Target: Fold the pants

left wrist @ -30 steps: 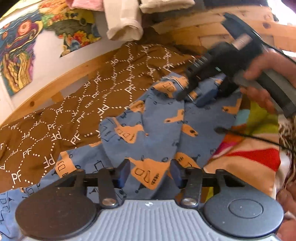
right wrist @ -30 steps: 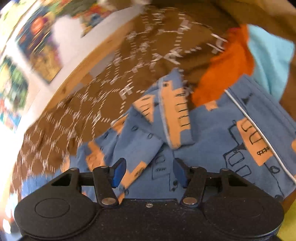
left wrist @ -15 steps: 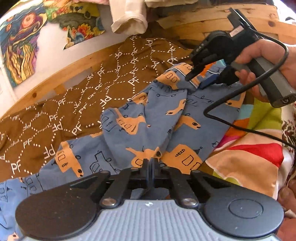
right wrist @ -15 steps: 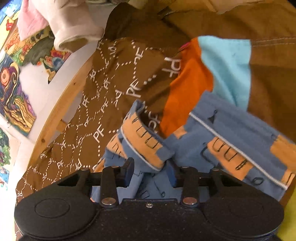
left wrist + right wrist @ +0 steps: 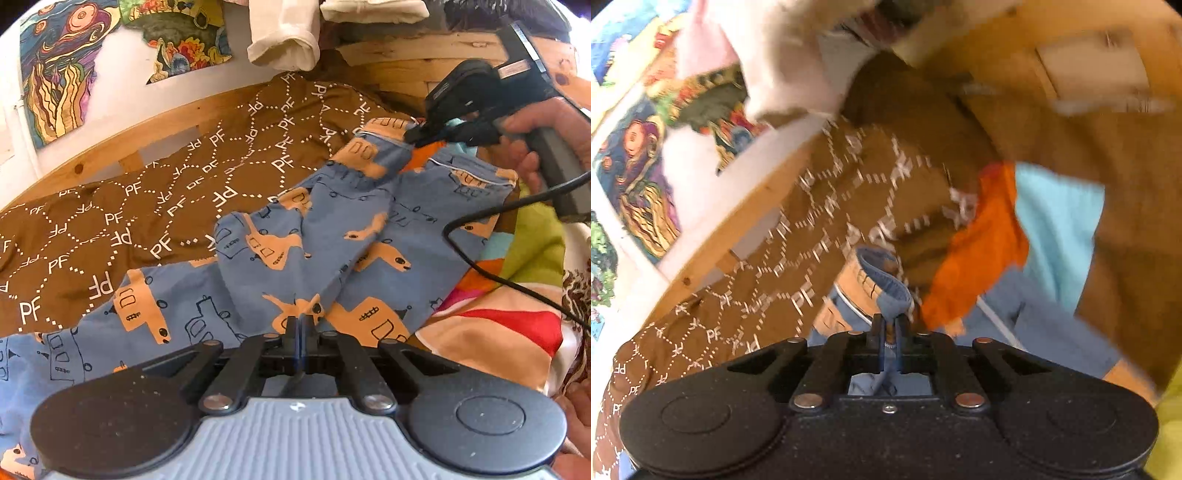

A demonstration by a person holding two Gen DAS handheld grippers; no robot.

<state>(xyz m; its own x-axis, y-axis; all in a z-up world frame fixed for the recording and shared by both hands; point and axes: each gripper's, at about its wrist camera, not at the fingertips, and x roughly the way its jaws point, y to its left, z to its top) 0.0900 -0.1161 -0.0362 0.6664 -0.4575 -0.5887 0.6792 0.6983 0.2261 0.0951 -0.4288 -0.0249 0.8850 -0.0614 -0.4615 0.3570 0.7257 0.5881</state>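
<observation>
The left gripper [image 5: 300, 332] sits at the near edge of the pants [image 5: 332, 236], its jaws pressed together on a pinch of the blue fabric where an orange print shows. Both grippers' jaws have just been closing, each with cloth between them. The right gripper [image 5: 890, 328] is likewise clamped on the pants [image 5: 882, 288]: a bunched fold of the waistband rises just beyond its fingertips and more blue cloth shows behind the jaws. Seen from the left wrist, that right gripper [image 5: 424, 134] holds the far end of the pants at the waistband, with a hand [image 5: 543, 144] around its grey handle and a black cable [image 5: 491, 258] trailing across the near right part of the garment.

There is one pair of pants, blue with orange vehicle and animal prints, lying crumpled and spread from the near left to the far right; one leg runs off towards the near left. Two grippers are in view.

The pants rest on a brown cover [image 5: 147, 221] printed with white dotted hexagons and the letters PF, which spreads beyond and left of them. To the right of the pants lies a multicoloured cloth [image 5: 509, 325] in red, green, orange and peach. Beyond the brown cover runs a wooden frame [image 5: 122, 147], then a white wall with colourful painted sheets [image 5: 62, 70]. Pale garments [image 5: 284, 33] hang above the far end of the pants.
</observation>
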